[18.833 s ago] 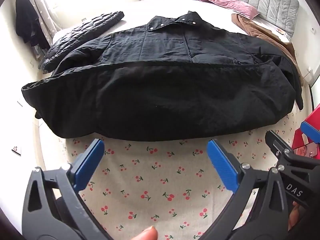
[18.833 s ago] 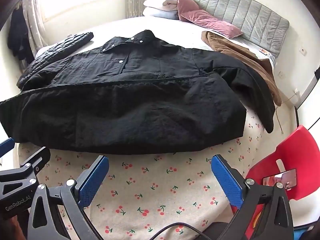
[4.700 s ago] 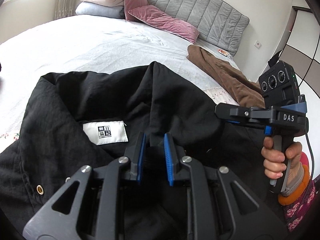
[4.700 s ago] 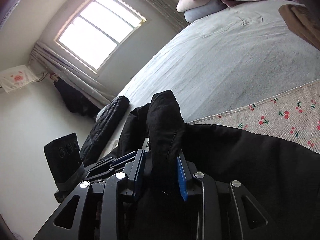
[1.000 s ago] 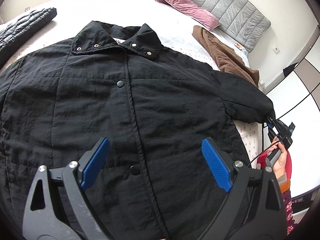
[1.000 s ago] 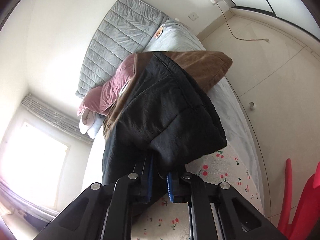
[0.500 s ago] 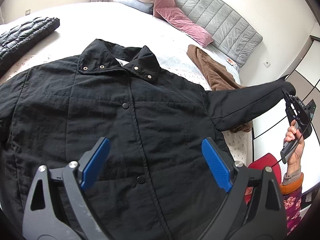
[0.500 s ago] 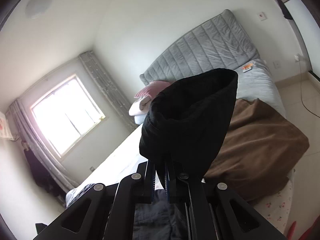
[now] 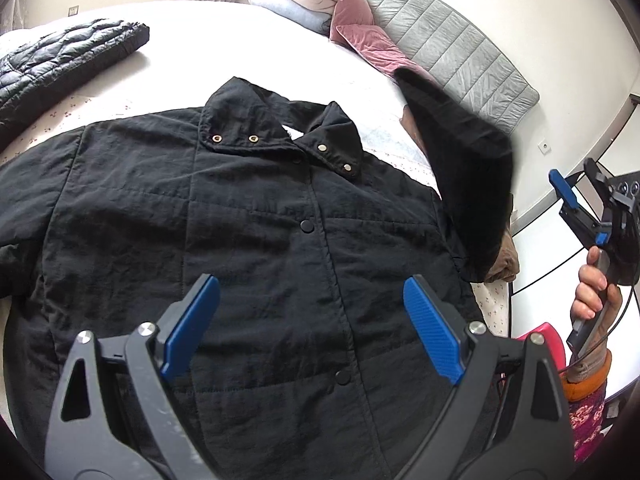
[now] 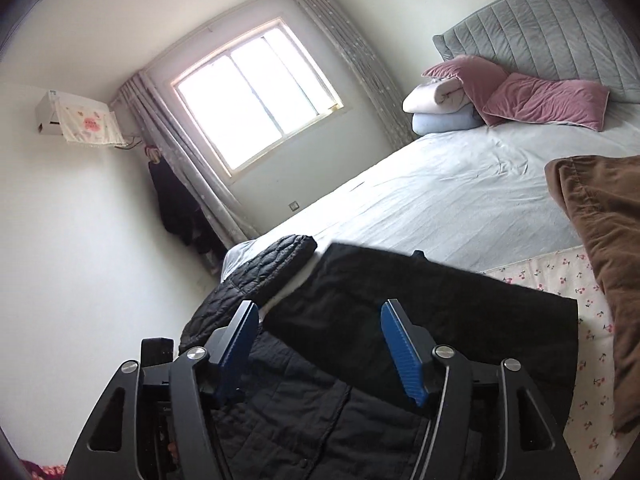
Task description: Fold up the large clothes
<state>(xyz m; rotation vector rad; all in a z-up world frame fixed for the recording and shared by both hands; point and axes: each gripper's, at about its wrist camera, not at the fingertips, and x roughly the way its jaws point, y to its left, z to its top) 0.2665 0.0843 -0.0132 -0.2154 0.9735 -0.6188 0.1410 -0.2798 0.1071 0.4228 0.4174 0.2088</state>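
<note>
The bed (image 9: pixel 168 52) carries the black jacket (image 9: pixel 256 240) spread front-up, collar at 12 o'clock, its sleeve (image 9: pixel 460 168) airborne at 2 o'clock. The left gripper (image 9: pixel 312 328) hovers wide open and empty over the hem. The right gripper (image 10: pixel 320 344), at 3 o'clock, is opening, nothing between its jaws.

Daylight came from blown-out window (image 10: pixel 256 100); sheet (image 9: pixel 240 40) glared white; fisheye edges vignetted; sleeve (image 9: pixel 460 168) motion-blurred.

black jackets 1 (image 9: pixel 256 248) | quilted jackets 1 (image 9: pixel 64 56) | brown garments 1 (image 10: pixel 600 248) | pink pillows 2 (image 10: pixel 548 100)
</note>
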